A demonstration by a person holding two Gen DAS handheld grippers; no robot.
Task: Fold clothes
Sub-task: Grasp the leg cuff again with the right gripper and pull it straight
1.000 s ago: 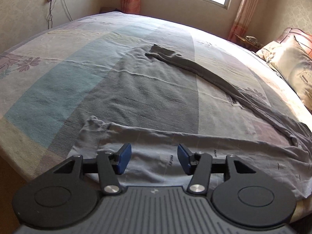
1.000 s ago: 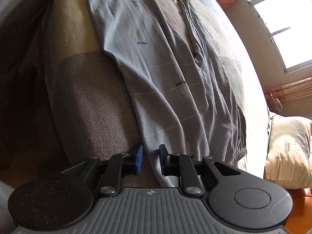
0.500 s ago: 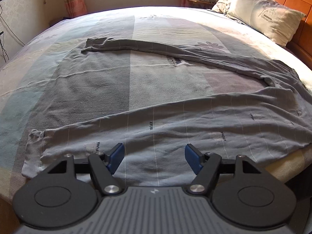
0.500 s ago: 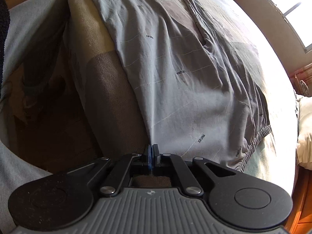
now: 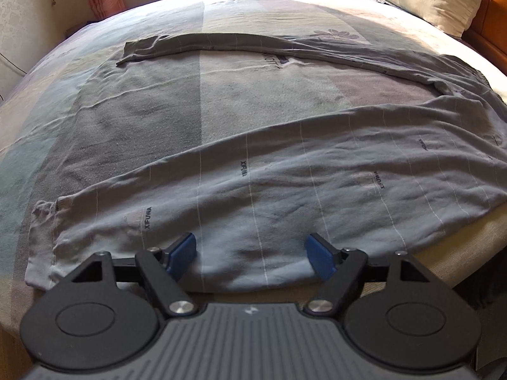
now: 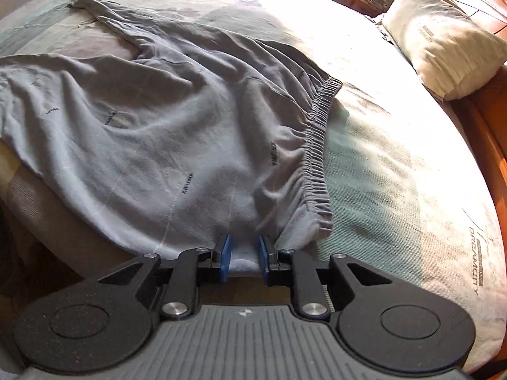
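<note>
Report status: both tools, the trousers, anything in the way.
Left tool open over the near leg's edge. Right tool part open, grey trousers fabric between its pads beside the waistband, grip unclear. Trousers spread flat, unfolded. Nothing in the way.

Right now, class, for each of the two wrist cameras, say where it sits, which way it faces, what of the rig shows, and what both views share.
Left wrist: low at the bed's near edge, looking across the grey printed trousers' near leg; left gripper open over the fabric.
Right wrist: at the same edge, facing the gathered elastic waistband; right gripper, blue pads either side of the trouser fabric, partly closed.
Shared: trousers, striped bedsheet, cream pillow.
</note>
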